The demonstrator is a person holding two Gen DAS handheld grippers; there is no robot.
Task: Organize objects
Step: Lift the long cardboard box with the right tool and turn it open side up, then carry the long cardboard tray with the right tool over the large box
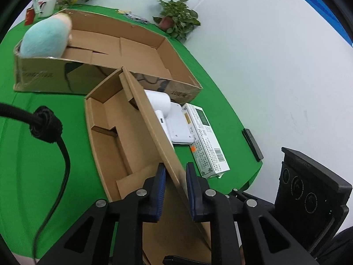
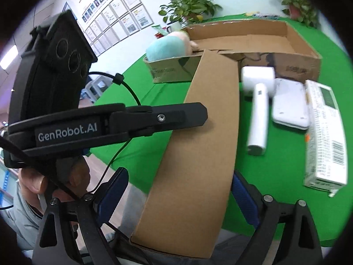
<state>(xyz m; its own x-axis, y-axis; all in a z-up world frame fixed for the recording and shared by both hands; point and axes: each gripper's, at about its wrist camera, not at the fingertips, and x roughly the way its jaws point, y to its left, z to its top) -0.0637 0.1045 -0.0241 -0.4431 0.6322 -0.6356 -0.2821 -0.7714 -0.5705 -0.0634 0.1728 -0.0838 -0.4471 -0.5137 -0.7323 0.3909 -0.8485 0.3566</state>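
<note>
A small open cardboard box [image 1: 114, 119] stands on the green table [image 1: 33, 154], tilted. My left gripper [image 1: 176, 187] is shut on its right wall, one blue pad on each face. From the right wrist view the same box [image 2: 209, 121] shows its outer side, and the left gripper [image 2: 198, 116] reaches onto its top edge. My right gripper [image 2: 176, 192] is open wide around the box's near end; the left pad stands clear of the cardboard. Right of the box lie a white handheld device [image 2: 258, 101], a flat white device [image 2: 289, 103] and a white printed carton [image 2: 324, 132].
Behind stands a large shallow cardboard box [image 1: 44, 77] with a teal plush toy [image 1: 46, 39] in its left end. Potted plants [image 1: 176, 17] sit at the table's back edge. A small black object [image 1: 251, 141] lies near the right edge. A black cable [image 1: 64, 154] hangs at the left.
</note>
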